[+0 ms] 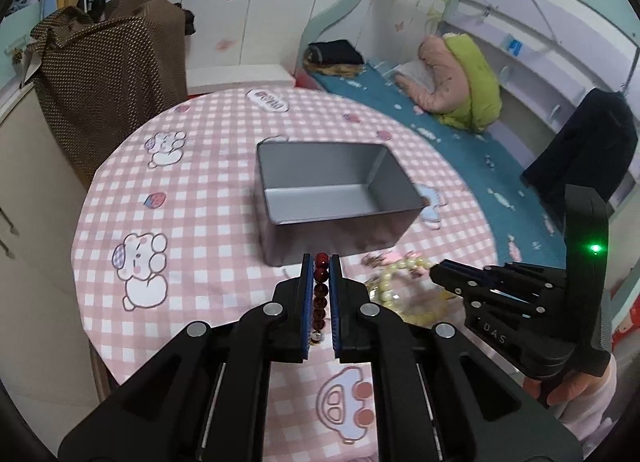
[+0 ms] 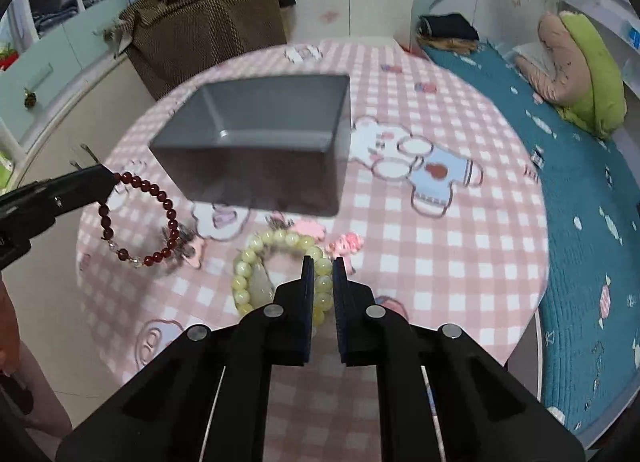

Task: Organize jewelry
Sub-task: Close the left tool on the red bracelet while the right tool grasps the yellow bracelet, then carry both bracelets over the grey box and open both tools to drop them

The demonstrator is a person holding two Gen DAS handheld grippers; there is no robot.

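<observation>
My left gripper [image 1: 321, 262] is shut on a dark red bead bracelet [image 1: 320, 294] and holds it above the table, near the front wall of the open grey metal box [image 1: 340, 218]. In the right wrist view the red bracelet [image 2: 160, 198] hangs from the left gripper's tip [image 2: 105, 179]. My right gripper [image 2: 320, 264] is shut on a pale yellow bead bracelet [image 2: 280, 240] that lies on the pink checked tablecloth [image 2: 440, 262]. The yellow bracelet [image 1: 400, 294] and right gripper [image 1: 438, 272] also show in the left wrist view. The box [image 2: 256, 166] looks empty.
Small pink hair clips [image 2: 346, 244] and a dark charm [image 2: 182, 240] lie on the cloth by the bracelets. A brown bag [image 1: 104, 74] stands behind the round table. A bed with a blue cover [image 1: 460, 134] runs along the right.
</observation>
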